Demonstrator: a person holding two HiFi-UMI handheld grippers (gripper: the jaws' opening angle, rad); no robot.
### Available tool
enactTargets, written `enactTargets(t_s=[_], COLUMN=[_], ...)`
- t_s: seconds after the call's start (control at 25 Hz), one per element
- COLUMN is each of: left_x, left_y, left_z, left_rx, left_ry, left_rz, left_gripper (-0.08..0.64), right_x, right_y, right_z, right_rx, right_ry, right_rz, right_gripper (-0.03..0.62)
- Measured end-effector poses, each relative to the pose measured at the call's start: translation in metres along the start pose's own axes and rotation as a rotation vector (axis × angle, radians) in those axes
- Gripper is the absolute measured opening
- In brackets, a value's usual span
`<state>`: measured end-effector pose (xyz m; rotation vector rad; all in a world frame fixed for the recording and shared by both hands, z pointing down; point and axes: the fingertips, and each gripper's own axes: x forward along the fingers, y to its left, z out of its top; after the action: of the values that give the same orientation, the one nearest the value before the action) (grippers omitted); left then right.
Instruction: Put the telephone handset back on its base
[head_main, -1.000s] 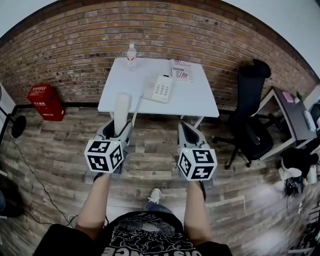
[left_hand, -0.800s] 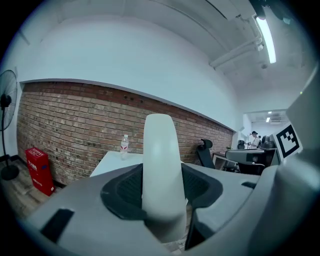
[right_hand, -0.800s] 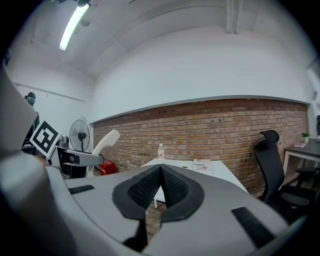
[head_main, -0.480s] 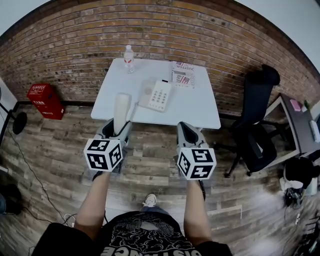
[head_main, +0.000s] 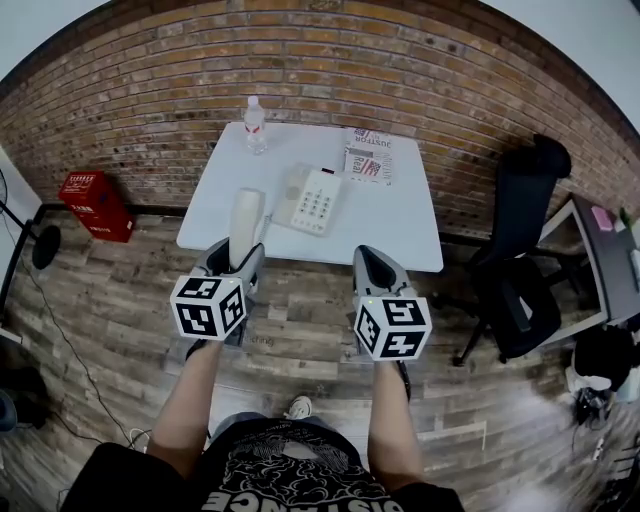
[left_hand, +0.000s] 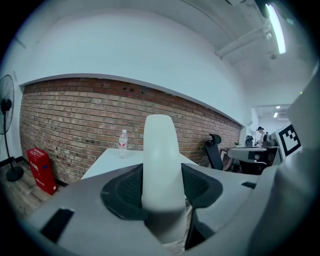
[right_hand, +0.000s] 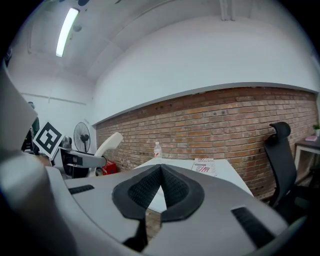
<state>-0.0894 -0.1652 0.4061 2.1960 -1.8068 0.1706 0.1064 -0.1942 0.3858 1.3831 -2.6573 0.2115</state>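
White handset (head_main: 246, 216) clamped between left claw's (head_main: 241, 262) jaws.

handset (head_main: 245, 220): plain cream-white
telephone base (head_main: 314, 200): off-white, rows of pale keys
left gripper (head_main: 240, 256): grey shell, black textured pads, white cube with black square markers
right gripper (head_main: 368, 254): same grey, black and white
table (head_main: 400, 230): plain white
bottle (head_main: 255, 125): clear, white cap, red label
magazine (head_main: 368, 158): white with red and dark print
wall (head_main: 150, 90): red-brown brick, pale mortar lines
floor (head_main: 300, 330): grey-brown wood planks
box (head_main: 92, 205): red, white lettering
chair (head_main: 525, 260): black
shirt (head_main: 290, 480): black, white print
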Motion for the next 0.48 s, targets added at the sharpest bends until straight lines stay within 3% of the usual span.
enactTargets(t_s=[0.48], left_x=[0.039], left_y=[-0.002], left_z=[0.007], left_rx=[0.0], left_ry=[0.009], left_rz=[-0.015], left_gripper=[0.215], right_x=[0.028], right_y=[-0.015], right_z=[0.009], right_rx=[-0.017], right_ry=[-0.004], right_rz=[0.025], right_gripper=[0.0])
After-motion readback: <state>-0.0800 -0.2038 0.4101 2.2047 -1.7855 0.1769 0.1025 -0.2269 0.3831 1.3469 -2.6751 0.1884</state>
